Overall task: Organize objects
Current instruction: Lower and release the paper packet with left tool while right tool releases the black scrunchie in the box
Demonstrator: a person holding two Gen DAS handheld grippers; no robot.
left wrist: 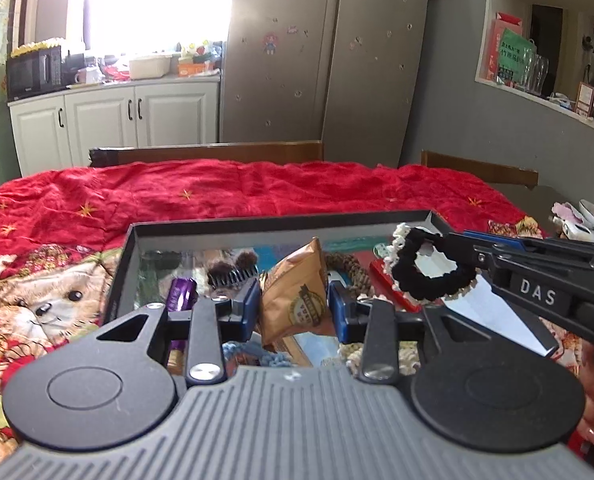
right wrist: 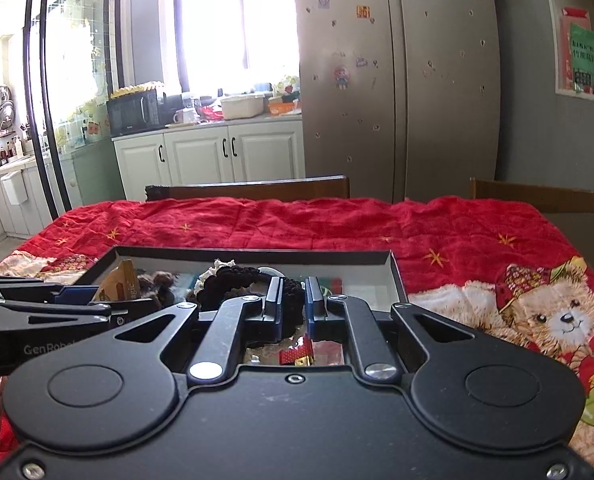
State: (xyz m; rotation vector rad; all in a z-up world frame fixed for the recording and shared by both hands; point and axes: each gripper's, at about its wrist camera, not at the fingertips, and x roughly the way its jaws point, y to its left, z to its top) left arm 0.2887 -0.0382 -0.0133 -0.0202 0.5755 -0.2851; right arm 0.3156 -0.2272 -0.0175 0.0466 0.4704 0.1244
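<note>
A black tray lies on the red blanket and holds several small items. My left gripper is shut on a tan snack packet and holds it upright over the tray. My right gripper is shut on a black scrunchie with a cream lace edge; in the left wrist view the scrunchie hangs from its tips over the tray's right side. In the right wrist view the tray sits just ahead, and the packet and left gripper show at the left.
In the tray lie a purple tube, a furry brown comb clip, a braided rope piece and a red card. A bear print is on the blanket. Two wooden chair backs stand behind the table, before a fridge.
</note>
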